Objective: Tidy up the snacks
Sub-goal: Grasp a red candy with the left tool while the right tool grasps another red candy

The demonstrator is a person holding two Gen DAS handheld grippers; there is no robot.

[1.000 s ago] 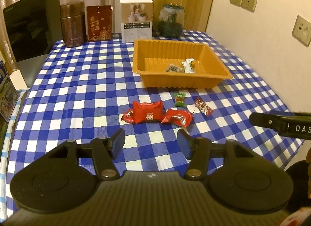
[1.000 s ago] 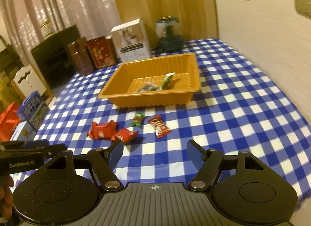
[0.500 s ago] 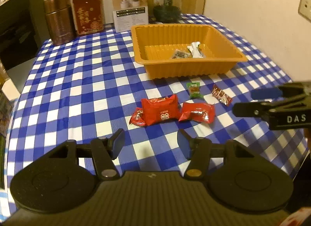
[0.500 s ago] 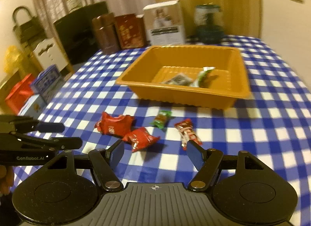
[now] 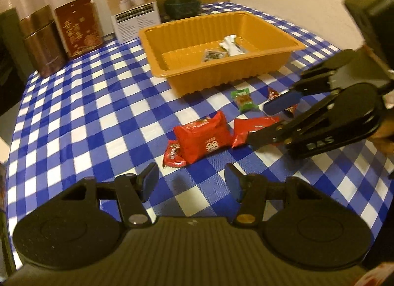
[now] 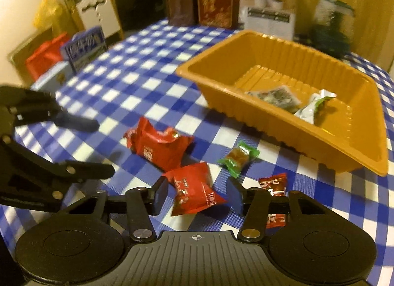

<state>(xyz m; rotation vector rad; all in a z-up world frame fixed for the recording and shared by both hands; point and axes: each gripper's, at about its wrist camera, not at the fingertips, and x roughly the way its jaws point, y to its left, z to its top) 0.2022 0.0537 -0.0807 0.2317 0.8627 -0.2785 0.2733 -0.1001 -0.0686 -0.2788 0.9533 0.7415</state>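
Bare checked tablecloth [image 5: 81, 118] lies at nine o'clock. Left gripper [image 5: 192, 182] is spread, empty. The big red packet [image 5: 202, 135] is crinkled, at twelve o'clock. Right gripper [image 6: 197, 195], just closing, straddles the small red packet [image 6: 194, 192], pads apart. Orange tray [image 6: 248, 99] stands at one o'clock.

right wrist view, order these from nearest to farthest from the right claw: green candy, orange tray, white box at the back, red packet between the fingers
From the right claw:
1. Red packet, between its fingers.
2. Green candy, just ahead, slightly right.
3. Orange tray, farther, to the right.
4. White box, at the table's far edge.
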